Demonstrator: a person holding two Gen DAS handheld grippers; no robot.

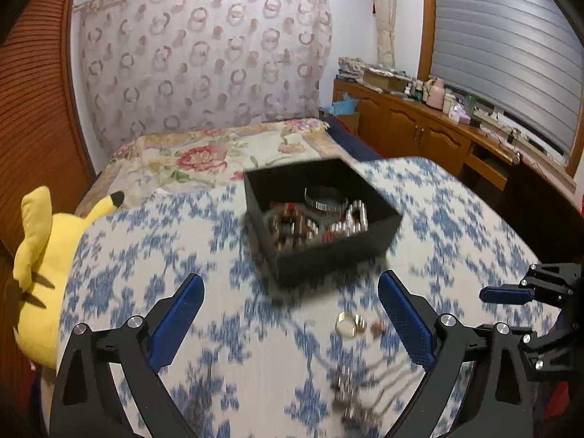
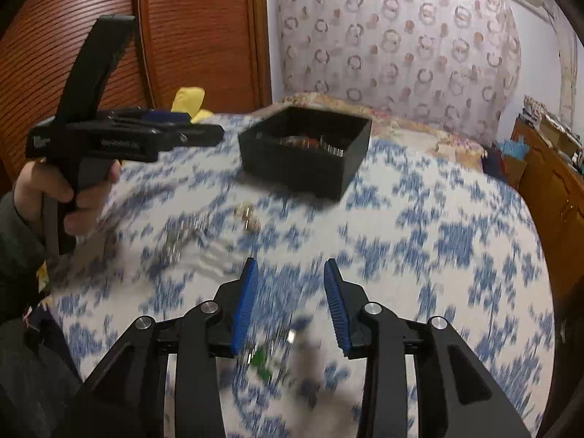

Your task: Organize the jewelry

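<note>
A black open box (image 1: 328, 252) (image 2: 303, 168) stands on the blue-and-white cloth, and inside it lie several bracelets and rings (image 1: 314, 222). My left gripper (image 1: 291, 281) is open wide just in front of the box, with only cloth between its fingers. A gold ring (image 1: 348, 323) lies by its right finger, and a blurred silver chain (image 1: 350, 398) lies nearer. My right gripper (image 2: 291, 262) is open above the cloth. A small green piece (image 2: 261, 359) lies blurred low between its fingers, untouched. The right wrist view shows a hand holding the left gripper (image 2: 189, 126) at the left.
A yellow plush toy (image 1: 40, 266) sits at the cloth's left edge. Behind the box lies a floral bedcover (image 1: 204, 157). A wooden cabinet (image 1: 419, 127) with clutter on top runs along the right wall. One blue finger (image 1: 505, 294) of the right gripper shows at the right.
</note>
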